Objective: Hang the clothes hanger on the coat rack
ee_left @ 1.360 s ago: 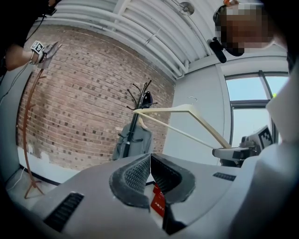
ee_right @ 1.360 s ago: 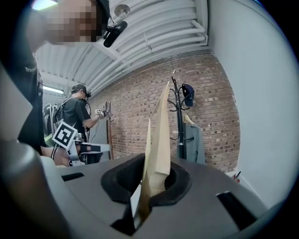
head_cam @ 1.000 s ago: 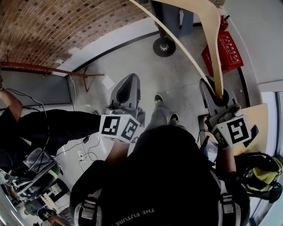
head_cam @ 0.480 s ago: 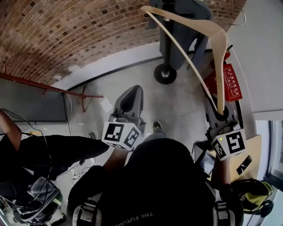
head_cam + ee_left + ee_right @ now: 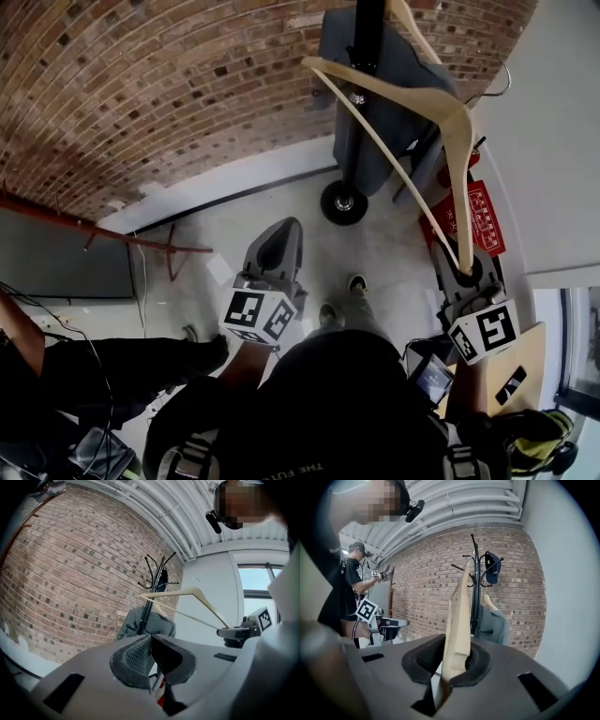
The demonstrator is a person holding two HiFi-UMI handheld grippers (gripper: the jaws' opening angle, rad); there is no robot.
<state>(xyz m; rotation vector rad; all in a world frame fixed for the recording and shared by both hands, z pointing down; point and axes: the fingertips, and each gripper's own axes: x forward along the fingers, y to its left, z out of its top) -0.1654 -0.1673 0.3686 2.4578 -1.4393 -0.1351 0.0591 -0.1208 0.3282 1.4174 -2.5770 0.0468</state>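
A pale wooden clothes hanger (image 5: 441,141) with a metal hook (image 5: 502,82) is held up by one end in my right gripper (image 5: 466,269), which is shut on it. In the right gripper view the hanger (image 5: 458,620) rises edge-on from between the jaws. The black coat rack (image 5: 366,37) stands ahead by the brick wall, with a grey garment (image 5: 375,103) on another hanger. Its pole and prongs (image 5: 476,588) show right of the held hanger, with a dark cap (image 5: 491,571). My left gripper (image 5: 275,246) is shut and empty, lower left of the rack (image 5: 157,581).
A red crate (image 5: 478,211) lies on the floor right of the rack's round base (image 5: 344,202). A white wall (image 5: 553,131) runs along the right. A second person (image 5: 354,573) stands far left. Bags and cables (image 5: 84,441) lie at lower left.
I have come closer to the coat rack; it and the grey garment now fill the top of the head view. The hanger has stayed in my right gripper and nears the rack.
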